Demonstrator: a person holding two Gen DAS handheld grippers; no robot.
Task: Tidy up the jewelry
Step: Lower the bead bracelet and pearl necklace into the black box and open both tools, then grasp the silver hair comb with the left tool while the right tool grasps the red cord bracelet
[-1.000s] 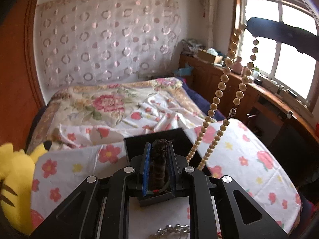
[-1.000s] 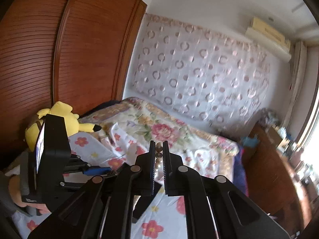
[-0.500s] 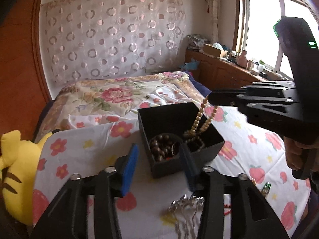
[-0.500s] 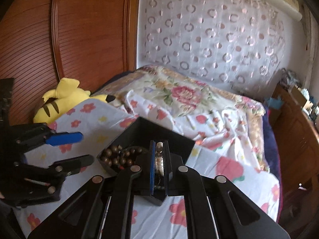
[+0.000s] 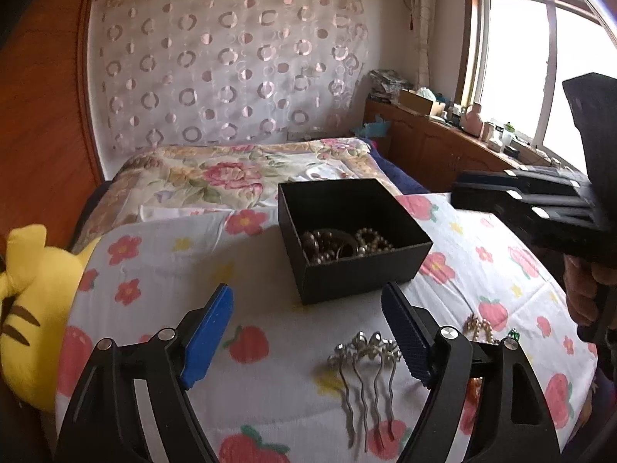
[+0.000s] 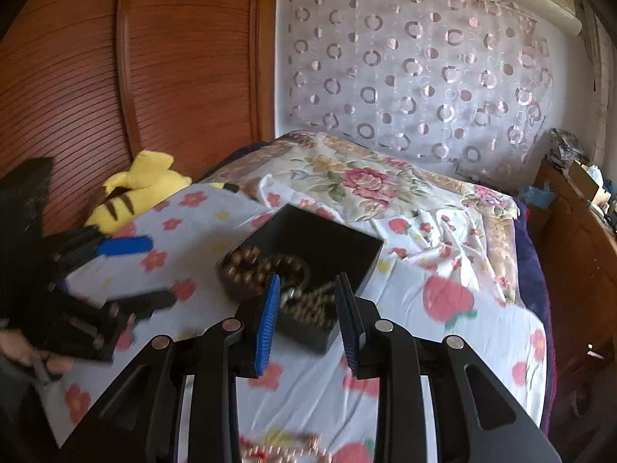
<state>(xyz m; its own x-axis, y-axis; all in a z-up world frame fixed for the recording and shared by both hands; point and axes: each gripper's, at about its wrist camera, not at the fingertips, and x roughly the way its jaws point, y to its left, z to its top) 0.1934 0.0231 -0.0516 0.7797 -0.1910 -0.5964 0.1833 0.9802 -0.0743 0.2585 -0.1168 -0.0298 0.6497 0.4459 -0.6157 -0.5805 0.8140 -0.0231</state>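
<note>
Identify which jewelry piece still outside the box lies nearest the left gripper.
The silver hair comb, lying on the cloth between the open left gripper's fingers. The pearl piece sits farther right; the bead strands are already in the black box.

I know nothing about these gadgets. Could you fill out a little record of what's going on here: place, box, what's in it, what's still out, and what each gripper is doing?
place: bed with a flowered sheet
box: black box, open, on the sheet
in box: dark beads and a pearl strand
still out: silver hair comb and a small pearl piece, lying near the box
left gripper: open, empty, above the comb
right gripper: open, empty, over the box
bystander: yellow plush toy at the sheet's edge
</note>
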